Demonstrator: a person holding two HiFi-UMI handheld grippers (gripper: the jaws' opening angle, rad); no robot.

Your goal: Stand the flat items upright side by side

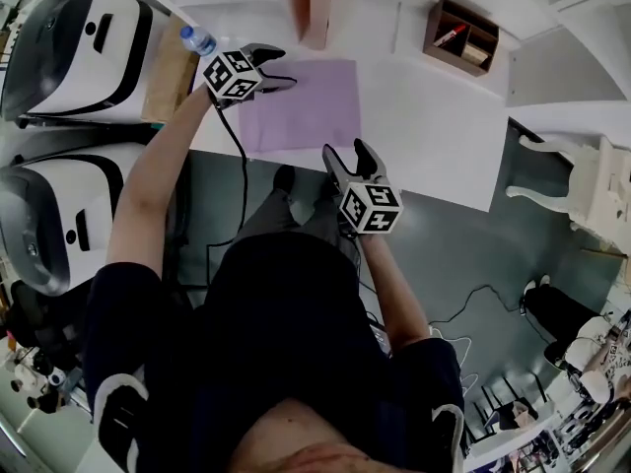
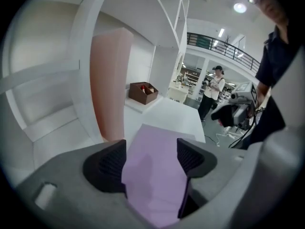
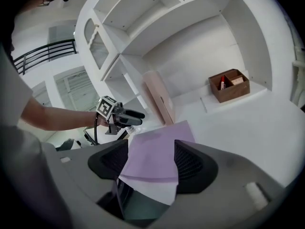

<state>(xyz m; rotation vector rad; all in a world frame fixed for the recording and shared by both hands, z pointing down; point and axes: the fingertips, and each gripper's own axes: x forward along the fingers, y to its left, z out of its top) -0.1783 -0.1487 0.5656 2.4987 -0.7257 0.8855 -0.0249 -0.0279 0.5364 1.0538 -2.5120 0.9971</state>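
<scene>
A lilac flat item (image 1: 301,101) lies flat on the white table (image 1: 434,126). Behind it a pink flat item (image 1: 315,3) stands upright against the white shelf unit. My left gripper (image 1: 277,68) hovers at the lilac item's far left corner, jaws open, nothing pressed between them. My right gripper (image 1: 350,154) is open at the item's near right edge, over the table's front. In the left gripper view the lilac item (image 2: 157,175) shows between the open jaws (image 2: 151,159), the pink item (image 2: 112,85) beyond. The right gripper view shows the lilac item (image 3: 157,149), the left gripper (image 3: 140,119) and the pink item (image 3: 159,99).
A brown box organiser (image 1: 463,37) stands at the table's back right. A water bottle (image 1: 197,39) stands at the left edge, beside two white machines (image 1: 74,47). A white chair (image 1: 582,180) is at the right. A person (image 2: 212,92) stands far off.
</scene>
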